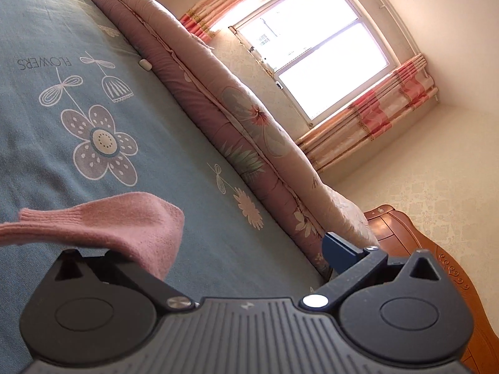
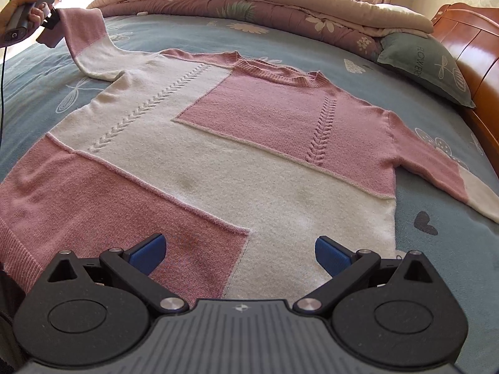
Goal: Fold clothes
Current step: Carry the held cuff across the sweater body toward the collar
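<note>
Nearest to me, my right claw (image 2: 240,254) hangs low over the hem of the sweater (image 2: 218,143), its two blue pads spread wide with nothing between them. The sweater lies flat, front up, on the blue flowered bedsheet (image 2: 436,249), a patchwork of pink and cream blocks with a cable stitch running down each side of the chest. Its sleeve on the right of the view (image 2: 452,180) is stretched out flat toward the bed's edge.

Farther off, at the top left of the right wrist view, a hand (image 2: 18,9) grips my left claw (image 2: 51,20), and the pink cuff of the other sleeve (image 2: 84,31) is raised off the bed at its tip. From the left wrist camera, that cuff (image 1: 124,227) drapes over the left finger and hides it; the right blue pad (image 1: 341,251) stands well out to the side, so the jaws look spread, but I cannot tell whether anything is truly pinched.

Beyond the sweater a rolled pink quilt (image 2: 265,3) runs along the far side of the bed, a grey-blue pillow (image 2: 424,65) rests by the wooden headboard (image 2: 467,31), and a curtained window (image 1: 315,50) glows behind.
</note>
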A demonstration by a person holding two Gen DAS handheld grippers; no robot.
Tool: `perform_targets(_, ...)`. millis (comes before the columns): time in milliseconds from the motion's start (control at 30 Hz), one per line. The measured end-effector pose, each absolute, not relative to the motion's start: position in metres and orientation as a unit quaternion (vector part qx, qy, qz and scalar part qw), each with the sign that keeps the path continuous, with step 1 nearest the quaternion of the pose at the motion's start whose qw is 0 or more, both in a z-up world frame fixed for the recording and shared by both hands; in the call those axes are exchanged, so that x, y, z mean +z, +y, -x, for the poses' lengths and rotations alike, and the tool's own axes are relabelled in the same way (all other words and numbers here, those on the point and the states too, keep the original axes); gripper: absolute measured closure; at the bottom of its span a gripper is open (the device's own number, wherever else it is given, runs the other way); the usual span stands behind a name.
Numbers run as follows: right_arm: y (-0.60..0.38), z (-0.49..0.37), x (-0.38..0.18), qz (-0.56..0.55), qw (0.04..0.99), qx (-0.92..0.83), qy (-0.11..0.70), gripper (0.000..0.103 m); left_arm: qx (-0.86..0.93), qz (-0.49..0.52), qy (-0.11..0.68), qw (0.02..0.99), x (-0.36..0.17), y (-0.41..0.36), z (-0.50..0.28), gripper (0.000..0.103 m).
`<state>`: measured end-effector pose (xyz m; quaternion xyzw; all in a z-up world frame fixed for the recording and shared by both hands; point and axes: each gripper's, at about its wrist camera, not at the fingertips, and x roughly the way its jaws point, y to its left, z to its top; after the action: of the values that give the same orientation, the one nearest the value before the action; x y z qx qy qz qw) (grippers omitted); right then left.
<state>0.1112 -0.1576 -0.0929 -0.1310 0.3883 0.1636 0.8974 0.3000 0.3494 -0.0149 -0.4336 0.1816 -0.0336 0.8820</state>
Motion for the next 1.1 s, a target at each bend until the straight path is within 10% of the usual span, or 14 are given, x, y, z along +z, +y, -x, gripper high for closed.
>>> perform_targets(1100, -0.200, -0.083, -0.098, 0.103, 0.911, 0.179, 0.358, 0.000, -0.134, 0.380, 0.269, 0.875, 0.052, 0.167, -0.356, 0.001)
